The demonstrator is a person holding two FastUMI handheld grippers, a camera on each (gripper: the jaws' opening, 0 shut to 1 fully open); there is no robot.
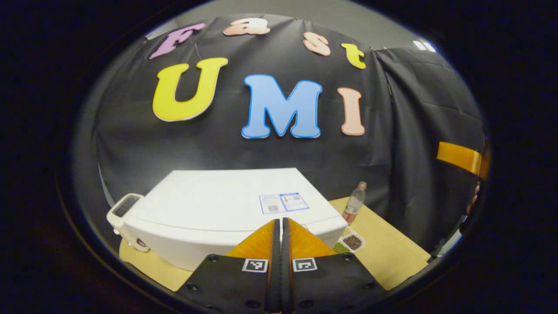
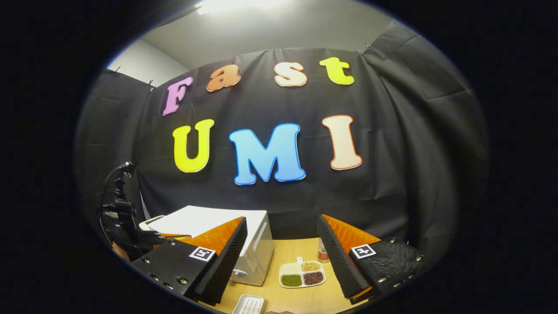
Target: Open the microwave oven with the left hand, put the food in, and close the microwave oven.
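Observation:
The white microwave oven [image 1: 209,205] stands on the wooden table [image 1: 392,253] with its door closed. My left gripper [image 1: 279,221] hangs above the oven's near top edge, shut with nothing between its fingers. To the oven's right lies a white sectioned food plate [image 1: 351,241] holding green, yellow and brown grains. In the right gripper view the same plate [image 2: 302,274] rests on the table in front of my right gripper [image 2: 281,222], which is open and empty. The microwave [image 2: 255,244] sits left of that plate. The left gripper's dark body [image 2: 120,218] shows at the far left.
A clear plastic bottle [image 1: 354,202] stands behind the plate, near the black cloth wall. A small white ribbed tray [image 2: 248,304] lies near the table's front edge. Part of the other gripper [image 1: 460,156] shows at the right edge of the left gripper view.

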